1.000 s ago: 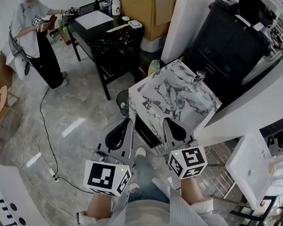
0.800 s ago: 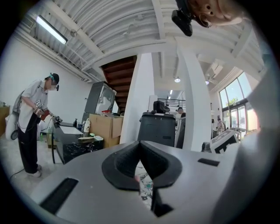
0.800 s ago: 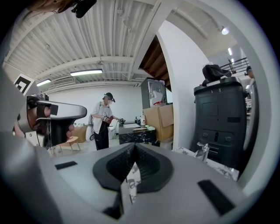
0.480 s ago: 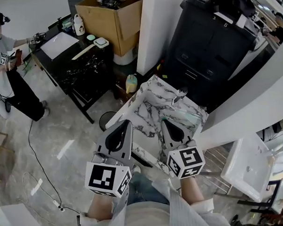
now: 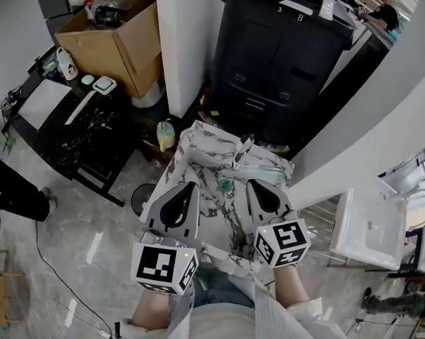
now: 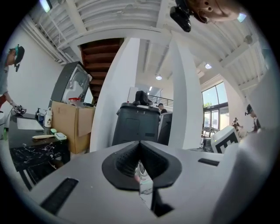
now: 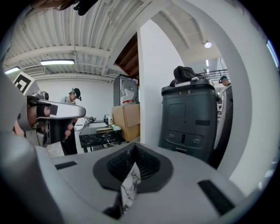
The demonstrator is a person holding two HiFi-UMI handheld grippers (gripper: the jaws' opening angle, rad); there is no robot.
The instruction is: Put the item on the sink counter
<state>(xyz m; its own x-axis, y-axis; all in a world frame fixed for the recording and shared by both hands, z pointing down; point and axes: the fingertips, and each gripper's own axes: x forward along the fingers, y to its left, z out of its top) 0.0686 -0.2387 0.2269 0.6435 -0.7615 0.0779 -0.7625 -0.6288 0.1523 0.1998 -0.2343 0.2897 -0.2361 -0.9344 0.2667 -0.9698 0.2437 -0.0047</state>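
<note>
- **Head view.** The person stands at the near edge of the marble sink bench (image 5: 198,159) with a gripper in each hand.
  - The left gripper (image 5: 189,189) and the right gripper (image 5: 252,187) are side by side and apart. Both point toward 12 o'clock over the bench top, and neither carries anything that shows.
  - A small teal round item (image 5: 226,186) lies on the bench between the two gripper tips, at 6 o'clock of the tap (image 5: 241,151). Whether it rests on the flat top or in the basin cannot be told.
  - A yellow-green bottle (image 5: 166,136) stands on the floor at 9 o'clock of the bench, off it.
- **Left gripper view.** The jaws of the left gripper (image 6: 141,162) are pressed together, with the dark pads meeting. Only a sliver of marble shows through the slit below them, and nothing is pinched.
- **Right gripper view.** The right gripper (image 7: 132,164) is likewise closed on nothing, with marble showing through its slit. A dark cabinet (image 7: 188,118) rises beyond at 1 o'clock.
- **Step in hand (judgement).** The pictures do not settle which thing is "the item".
  - The scene fits the teal item being the one meant, already lying on the bench with both grippers let go of it.
  - It equally fits empty grippers at the bench with the item lying elsewhere, the bottle being one candidate.
  - Any pick-up would call for a gripper's jaws to be parted before it could take hold; a finished placement would call for nothing more at the bench.
</note>
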